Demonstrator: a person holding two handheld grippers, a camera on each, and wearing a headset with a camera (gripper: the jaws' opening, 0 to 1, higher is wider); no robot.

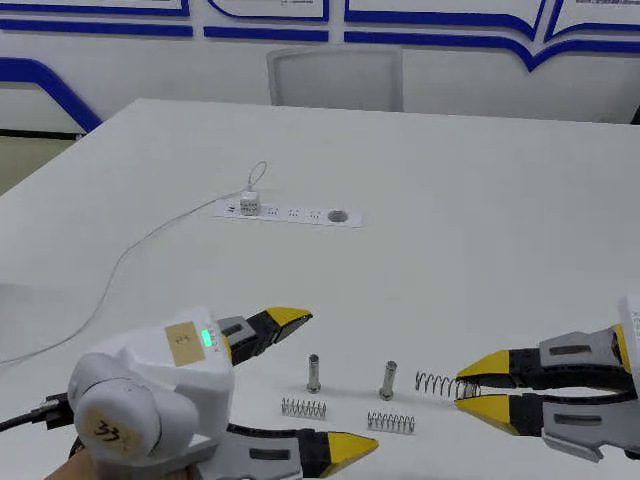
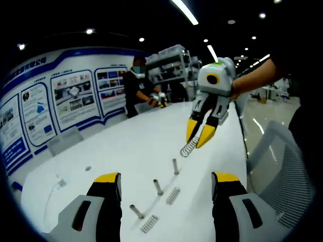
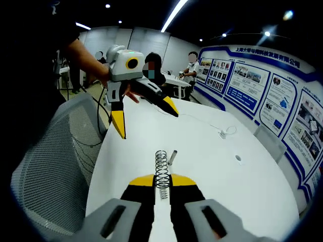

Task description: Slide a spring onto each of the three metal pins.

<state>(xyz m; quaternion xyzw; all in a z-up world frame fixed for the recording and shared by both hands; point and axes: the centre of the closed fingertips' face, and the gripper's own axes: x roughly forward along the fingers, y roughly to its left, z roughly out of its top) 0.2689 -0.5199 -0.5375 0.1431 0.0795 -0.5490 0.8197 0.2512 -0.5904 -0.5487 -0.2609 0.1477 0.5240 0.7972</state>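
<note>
You're in an office-type lab or demo hall, not a home. Ahead of your left fingers [image 2: 106, 184] runs a long white meeting surface [image 2: 151, 136] with a power strip [image 1: 290, 213] on it and a grey chair [image 1: 335, 78] at the far edge. Right of your right fingers [image 3: 141, 182], blue-and-white display boards [image 3: 252, 83] line the wall. Left of them there's a mesh office chair [image 3: 55, 161]. Far beyond the left fingers are storage racks [image 2: 174, 60] and a person [image 2: 137, 83] standing at the surface's end. Strip lights [image 3: 173, 14] and spots overhead.
</note>
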